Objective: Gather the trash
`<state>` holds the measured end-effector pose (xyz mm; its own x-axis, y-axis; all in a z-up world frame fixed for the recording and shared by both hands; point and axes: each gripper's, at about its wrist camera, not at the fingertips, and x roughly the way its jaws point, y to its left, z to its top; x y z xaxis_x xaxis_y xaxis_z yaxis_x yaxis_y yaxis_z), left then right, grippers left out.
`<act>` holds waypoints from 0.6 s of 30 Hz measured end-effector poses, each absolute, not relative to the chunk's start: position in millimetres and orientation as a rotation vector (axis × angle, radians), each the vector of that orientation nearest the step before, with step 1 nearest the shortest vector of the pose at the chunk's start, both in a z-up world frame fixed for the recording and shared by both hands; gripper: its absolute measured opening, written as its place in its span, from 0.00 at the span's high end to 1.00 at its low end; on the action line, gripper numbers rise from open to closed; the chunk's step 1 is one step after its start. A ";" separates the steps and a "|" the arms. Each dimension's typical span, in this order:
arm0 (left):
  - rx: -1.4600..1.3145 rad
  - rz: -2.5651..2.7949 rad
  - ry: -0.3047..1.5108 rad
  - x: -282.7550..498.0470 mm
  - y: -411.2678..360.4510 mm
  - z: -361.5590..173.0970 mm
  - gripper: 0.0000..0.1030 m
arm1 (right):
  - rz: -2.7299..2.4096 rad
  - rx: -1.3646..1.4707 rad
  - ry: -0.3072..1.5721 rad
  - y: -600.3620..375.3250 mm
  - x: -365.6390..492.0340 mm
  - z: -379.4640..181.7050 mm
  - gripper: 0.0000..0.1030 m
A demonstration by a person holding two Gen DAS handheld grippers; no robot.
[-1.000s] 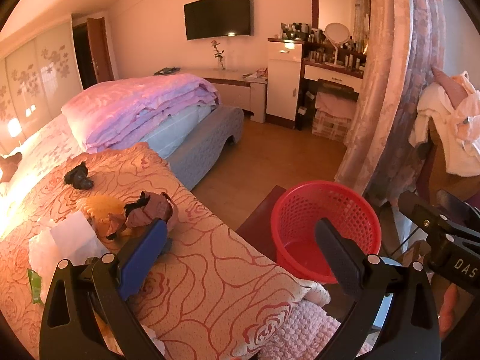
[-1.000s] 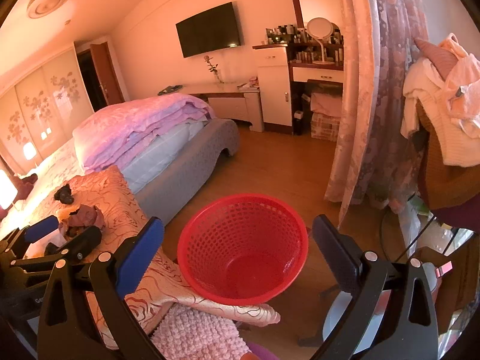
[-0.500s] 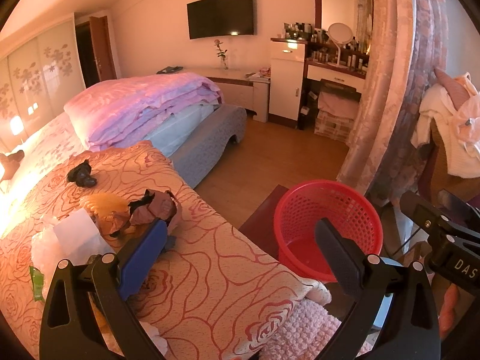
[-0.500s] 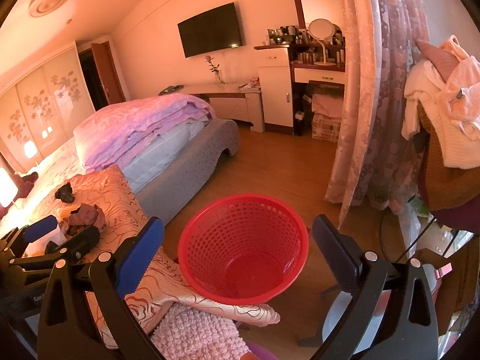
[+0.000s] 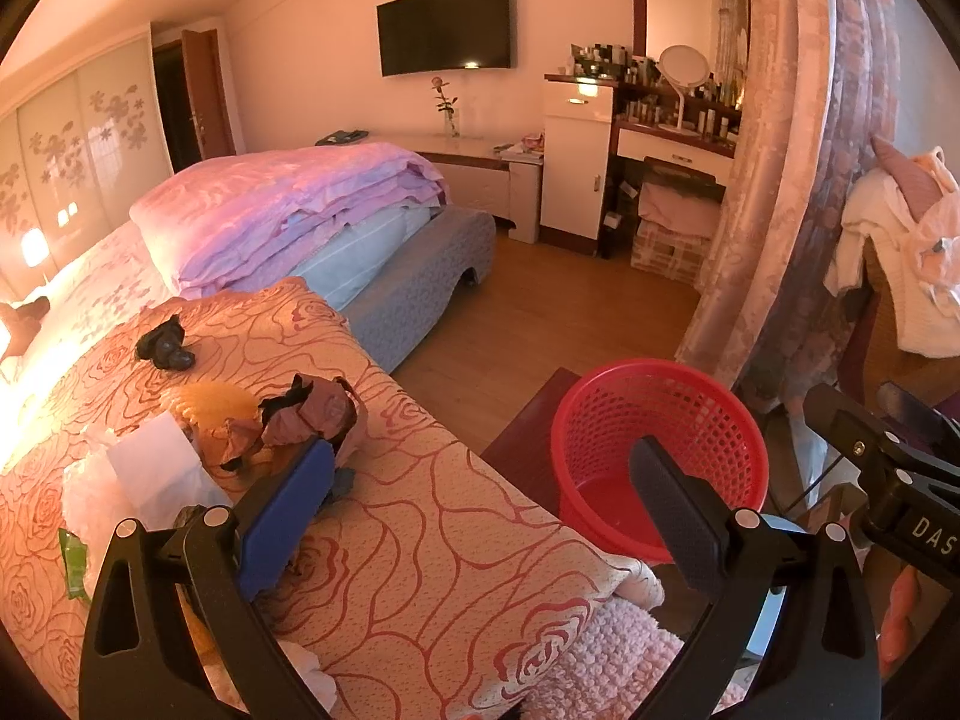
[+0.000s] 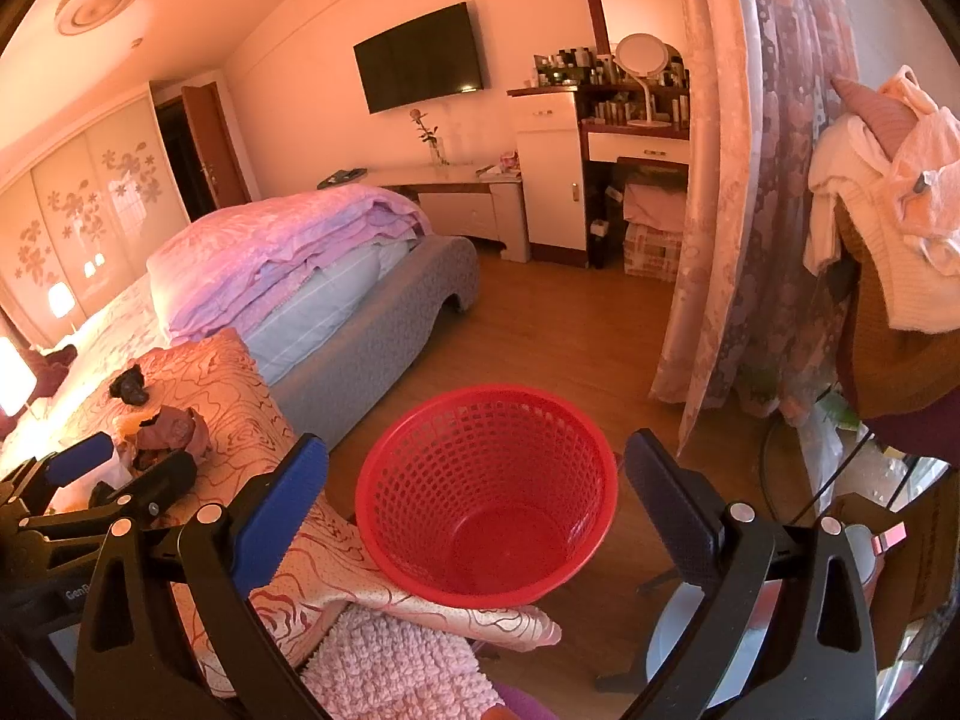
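Left wrist view. Left gripper spread wide, nothing between the jaws. It hangs over the rose-patterned bedspread at the bed's near corner. Blue pad at left, black pad at right. Trash lies on the spread ahead and left of the blue pad: crumpled brown-pink wrapper nearest, just past the pad tip; orange crumpled piece touching it on the left; white tissue or bag nearer the camera; small black scrap farther up the spread, apart from the rest; a green wrapper at the left edge. Red mesh basket stands right of the bed, beyond the black pad; nothing visible inside it. Part of the right gripper's black frame shows at the far right.

Right wrist view. Right gripper also wide open, holding nothing. Red basket sits directly between and ahead of its jaws, its near side touching the hanging edge of the bedspread; bare red bottom visible. Left gripper seen at far left over the bed, jaws apart, the brown-pink wrapper just beyond them. Black scrap farther back. Pink knobbly blanket below the basket.
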<state>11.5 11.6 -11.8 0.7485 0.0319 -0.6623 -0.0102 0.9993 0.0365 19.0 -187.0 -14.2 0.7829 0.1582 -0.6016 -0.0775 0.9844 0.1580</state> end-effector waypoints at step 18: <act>0.030 0.024 0.725 12.0 11.1 -11.2 0.08 | 0.122 0.134 0.661 -188.8 17.0 -21.5 0.07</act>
